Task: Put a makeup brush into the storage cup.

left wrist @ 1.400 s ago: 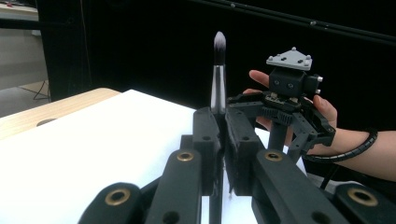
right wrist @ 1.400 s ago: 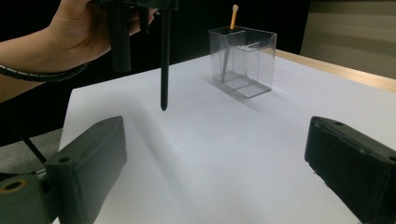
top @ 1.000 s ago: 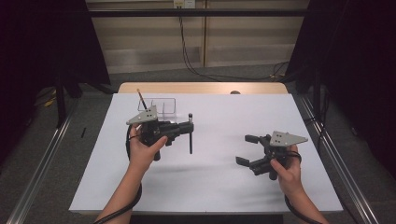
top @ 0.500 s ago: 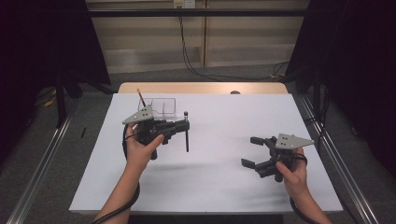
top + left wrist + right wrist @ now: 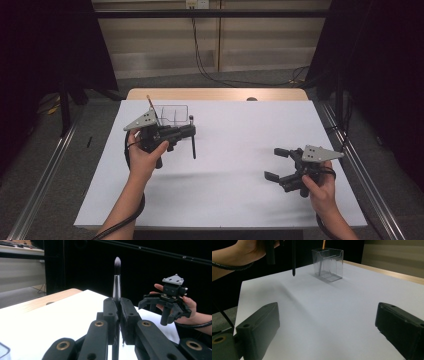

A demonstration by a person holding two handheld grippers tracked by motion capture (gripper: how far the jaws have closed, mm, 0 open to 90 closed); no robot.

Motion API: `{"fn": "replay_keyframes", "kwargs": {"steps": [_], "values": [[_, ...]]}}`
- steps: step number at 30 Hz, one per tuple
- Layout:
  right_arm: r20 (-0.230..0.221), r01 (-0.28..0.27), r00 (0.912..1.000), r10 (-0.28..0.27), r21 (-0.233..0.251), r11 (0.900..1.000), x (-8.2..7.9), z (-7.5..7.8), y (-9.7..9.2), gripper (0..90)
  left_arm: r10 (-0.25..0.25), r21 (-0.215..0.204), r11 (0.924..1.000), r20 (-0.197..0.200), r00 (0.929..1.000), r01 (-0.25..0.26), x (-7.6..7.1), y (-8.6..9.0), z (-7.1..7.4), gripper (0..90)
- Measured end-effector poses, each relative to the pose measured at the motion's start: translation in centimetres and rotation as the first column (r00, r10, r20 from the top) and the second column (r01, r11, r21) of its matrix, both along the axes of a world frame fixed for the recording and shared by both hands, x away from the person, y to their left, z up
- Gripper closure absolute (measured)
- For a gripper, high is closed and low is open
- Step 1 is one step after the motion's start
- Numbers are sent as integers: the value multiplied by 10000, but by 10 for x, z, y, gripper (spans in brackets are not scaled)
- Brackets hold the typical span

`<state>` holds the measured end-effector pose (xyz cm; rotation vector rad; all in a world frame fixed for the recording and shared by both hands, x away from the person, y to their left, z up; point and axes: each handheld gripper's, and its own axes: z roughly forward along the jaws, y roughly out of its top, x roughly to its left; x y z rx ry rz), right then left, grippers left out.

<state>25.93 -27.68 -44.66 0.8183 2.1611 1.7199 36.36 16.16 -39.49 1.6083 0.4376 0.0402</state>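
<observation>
Both hands (image 5: 145, 157) level; fingers (image 5: 110, 312) clamp brush (image 5: 116, 280).

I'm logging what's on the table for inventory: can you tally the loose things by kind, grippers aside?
Makeup brush, clamped upright in the left gripper: 1
Clear plastic holder: 1
Orange-tipped stick standing in the holder: 1
Total: 3

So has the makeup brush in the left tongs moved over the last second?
Yes. The makeup brush has shifted slightly left, toward the clear box, carried in the left tongs.
</observation>
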Motion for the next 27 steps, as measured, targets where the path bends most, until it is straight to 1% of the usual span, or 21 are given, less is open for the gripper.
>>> {"fn": "replay_keyframes", "kwargs": {"steps": [2, 8, 11, 18, 19, 25, 27], "values": [[-11, 44, 10000, -44, 11, 10000, -1, 0, -2, 52, 62, -54, 10000, 16, 10000, -62, 1, 2, 0, 840], [-28, 182, 9998, -182, 5, 9998, -4, -1, -9, 51, 262, -2, 9997, 86, 9996, -262, 3, 7, 1, 840], [-40, 249, 9997, -249, -19, 9997, -6, -2, -12, 52, 347, -52, 9994, 138, 9993, -347, 4, 9, 3, 840], [-83, 319, 9995, -319, -59, 9995, -9, -4, -18, 51, 566, 68, 9984, 172, 9983, -567, 6, 15, 5, 840], [-96, 388, 9992, -388, -45, 9992, -10, -4, -18, 52, 603, 23, 9982, 160, 9981, -604, 6, 16, 4, 840], [-110, 413, 9991, -413, -27, 9991, -12, -6, -21, 51, 841, 14, 9965, 161, 9963, -841, 8, 22, 5, 840], [-121, 422, 9990, -423, -47, 9991, -12, -6, -21, 51, 907, 95, 9958, 170, 9957, -909, 9, 24, 5, 840]]}}
